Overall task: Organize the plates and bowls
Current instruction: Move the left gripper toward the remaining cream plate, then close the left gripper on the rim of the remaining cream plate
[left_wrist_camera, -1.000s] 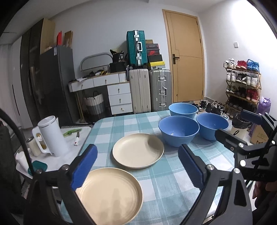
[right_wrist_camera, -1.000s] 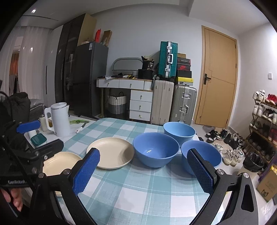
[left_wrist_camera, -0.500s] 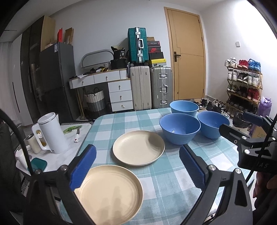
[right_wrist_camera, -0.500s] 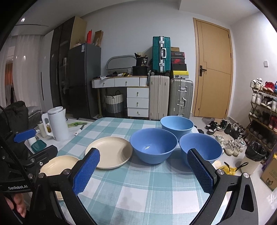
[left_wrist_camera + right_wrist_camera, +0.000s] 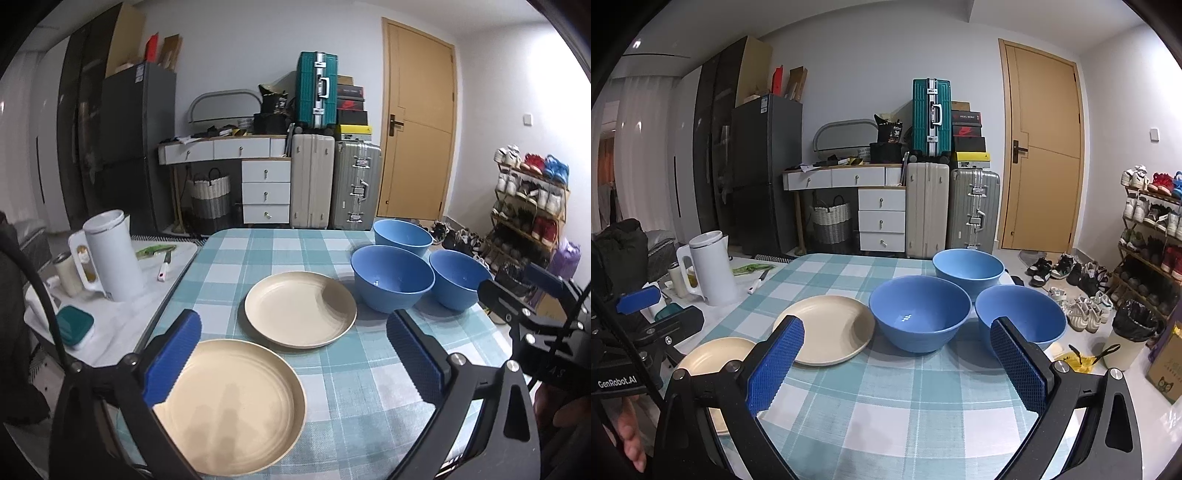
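Left claw [image 5: 293, 360] held level above bench [image 5: 354, 384], spread wide, gripping nothing. Near plate [image 5: 236, 406] flat, face up, just under left finger — second plate [image 5: 301, 314] ahead. Right claw [image 5: 895, 367] likewise wide, empty, low over bench; three blue bowls [image 5: 919, 312] upright, clustered just ahead — rightmost behind right finger.
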